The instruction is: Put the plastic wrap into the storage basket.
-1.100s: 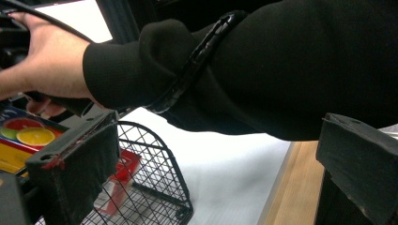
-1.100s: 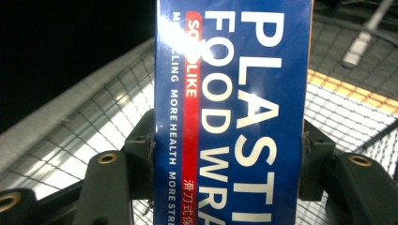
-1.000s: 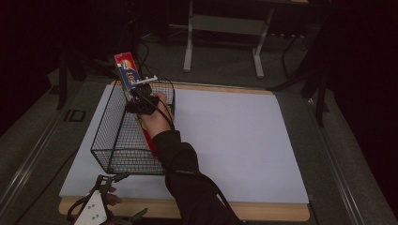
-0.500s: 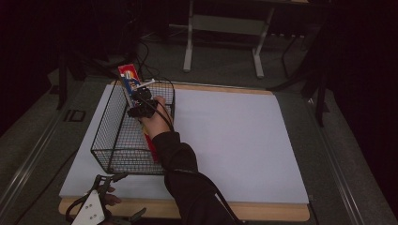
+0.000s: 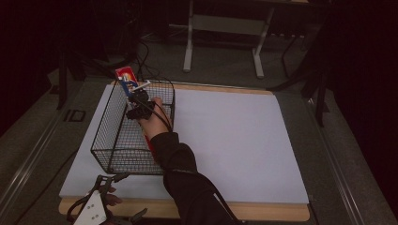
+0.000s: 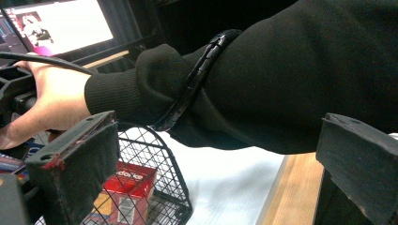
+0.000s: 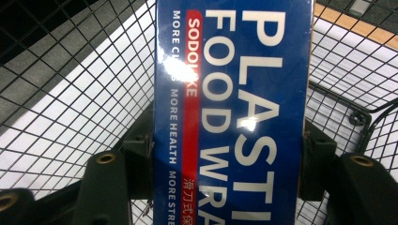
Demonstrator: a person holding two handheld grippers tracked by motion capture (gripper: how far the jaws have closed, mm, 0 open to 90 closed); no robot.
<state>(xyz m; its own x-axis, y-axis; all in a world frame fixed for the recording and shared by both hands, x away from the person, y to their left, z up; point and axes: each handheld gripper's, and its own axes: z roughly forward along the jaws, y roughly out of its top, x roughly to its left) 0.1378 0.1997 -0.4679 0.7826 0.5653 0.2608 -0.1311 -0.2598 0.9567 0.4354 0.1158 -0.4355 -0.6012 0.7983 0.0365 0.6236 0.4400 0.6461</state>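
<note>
High view: wire basket [image 5: 123, 140] at the table's [image 5: 244, 140] left, a red box [image 6: 126, 185] lying inside. Right gripper [image 5: 137, 96] clamped on a blue plastic wrap box [image 7: 234, 108], held over the basket's far end. Step judged: lowering into the basket; next, descend, then release. Left gripper [image 5: 101, 206] idle, spread open, at the near edge.

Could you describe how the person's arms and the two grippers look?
The right arm wears a black long sleeve with a ribbed cuff; a black ribbed cable lies across it. The right gripper is black with a trailing cable. The left gripper carries a pale grey three-cornered plate. Its jaws are black blocks.
</note>
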